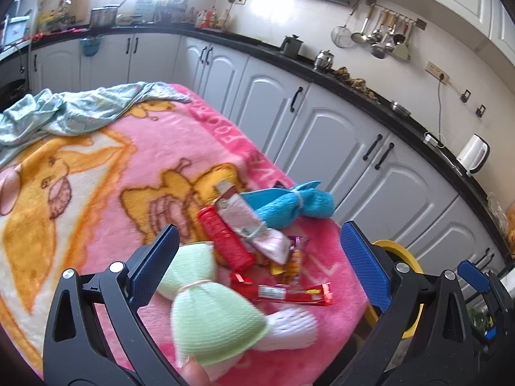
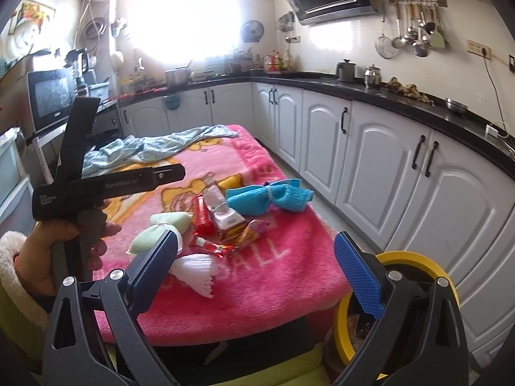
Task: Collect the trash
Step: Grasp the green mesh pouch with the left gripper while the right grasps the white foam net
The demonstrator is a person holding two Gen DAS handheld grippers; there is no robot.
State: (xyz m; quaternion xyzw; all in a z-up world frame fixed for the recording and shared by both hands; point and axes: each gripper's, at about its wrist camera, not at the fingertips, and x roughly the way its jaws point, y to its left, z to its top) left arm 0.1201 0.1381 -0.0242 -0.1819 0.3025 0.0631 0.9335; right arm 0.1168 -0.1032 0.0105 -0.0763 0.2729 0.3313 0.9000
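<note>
- Trash first: a red wrapper (image 1: 294,293) lies near the front of the pink blanket (image 1: 96,167), with a crinkled candy wrapper (image 1: 294,259) just behind it.
- Around them sit a green cloth bundle (image 1: 206,305), a white bundle (image 1: 289,325), a red tube (image 1: 225,241), a pink pack (image 1: 251,222) and a blue bundle (image 1: 289,202).
- My left gripper (image 1: 257,263) hovers over the pile, jaws spread wide, holding nothing.
- My right gripper (image 2: 254,267) hangs near the blanket's front edge, spread too, empty.
- Yellow bin (image 2: 415,267) sits low on the right, beside the blanket.
- Grey cabinets (image 2: 370,160) run along the far right.
</note>
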